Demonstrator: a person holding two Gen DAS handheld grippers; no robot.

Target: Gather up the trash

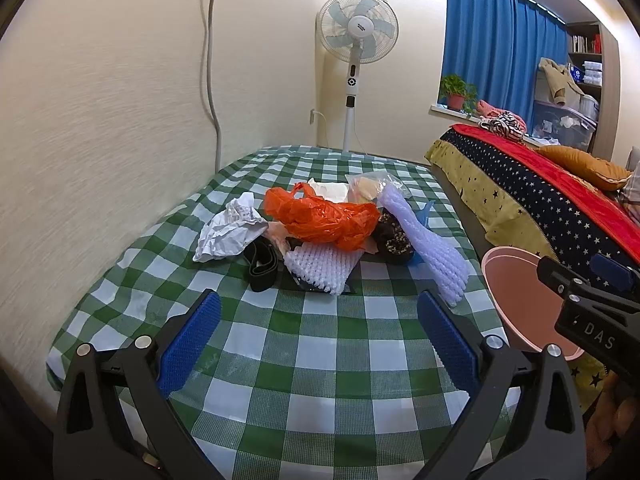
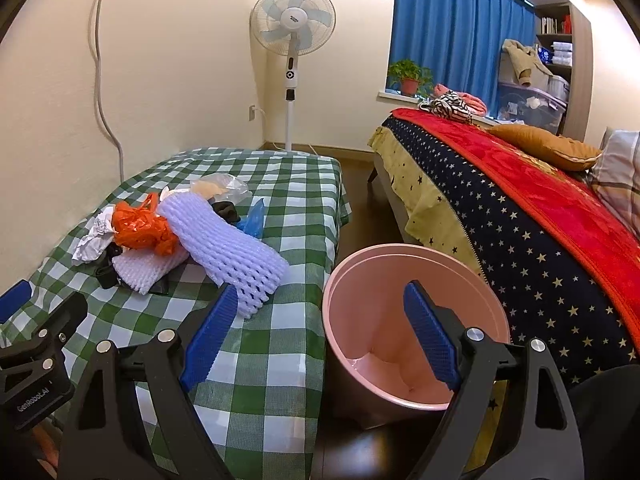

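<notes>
A heap of trash lies on the green-checked table [image 1: 320, 360]: an orange plastic bag [image 1: 324, 220], crumpled white paper [image 1: 230, 232], white foam netting [image 1: 320, 270], a long foam sleeve [image 1: 428, 248], a black strap [image 1: 262, 266] and a clear bag [image 1: 372, 186]. My left gripper [image 1: 318, 340] is open, short of the heap, nothing between its blue pads. A pink bin [image 2: 400, 320] stands on the floor beside the table. My right gripper [image 2: 324, 332] is open, one pad over the table's edge, the other over the bin's mouth. The foam sleeve [image 2: 224, 248] lies just ahead.
A bed [image 2: 520, 220] with a starred cover and red blanket runs along the right, leaving a narrow floor gap. A standing fan [image 2: 292, 40] is at the far wall. The wall borders the table on the left. Blue curtains and a potted plant [image 2: 408, 76] sit at the window.
</notes>
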